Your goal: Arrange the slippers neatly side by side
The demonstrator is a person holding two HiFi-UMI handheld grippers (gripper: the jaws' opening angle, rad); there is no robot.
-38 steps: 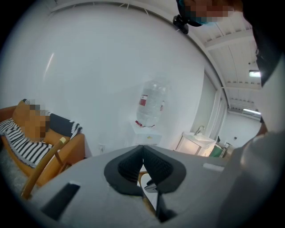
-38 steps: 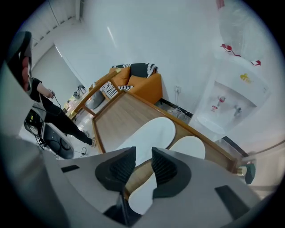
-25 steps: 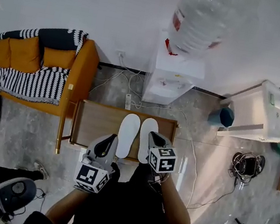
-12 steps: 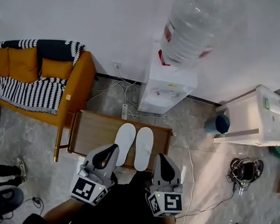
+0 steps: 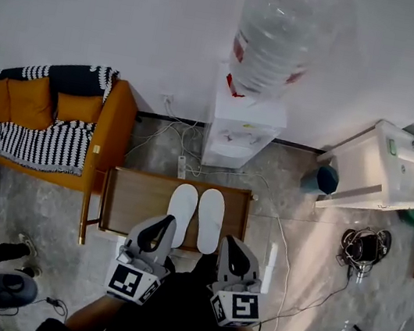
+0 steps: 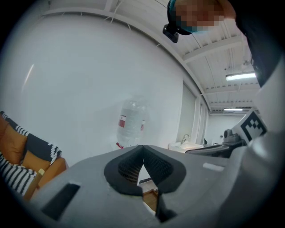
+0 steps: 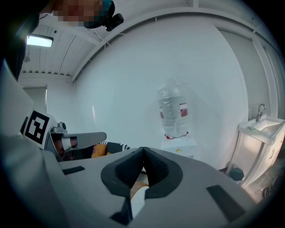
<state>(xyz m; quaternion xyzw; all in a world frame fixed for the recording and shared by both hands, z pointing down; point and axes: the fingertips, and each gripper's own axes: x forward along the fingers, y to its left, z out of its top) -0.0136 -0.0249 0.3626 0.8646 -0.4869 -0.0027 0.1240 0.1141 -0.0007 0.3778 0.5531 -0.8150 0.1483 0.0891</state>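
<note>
Am drawing both grippers back toward body. Right gripper (image 5: 231,254), a second ago reaching over right slipper (image 5: 209,221), is now sitting off near edge of table (image 5: 125,202), level with left gripper (image 5: 155,232). Both are clenched on nothing: pads meeting, no slipper between them. Left slipper (image 5: 181,213) and right slipper are lying parallel at table centre, long sides just beside each other, ends roughly even. Am judging pair as arranged and task as good as finished; only an alignment check is remaining.

White slippers (image 5: 182,212); brown wood counter (image 5: 137,200); orange armchair (image 5: 117,117), black-and-white striped throw (image 5: 33,142); white dispenser (image 5: 241,131); clear bottle (image 5: 283,24), red label (image 5: 240,48); mottled grey floor (image 5: 312,243).
</note>
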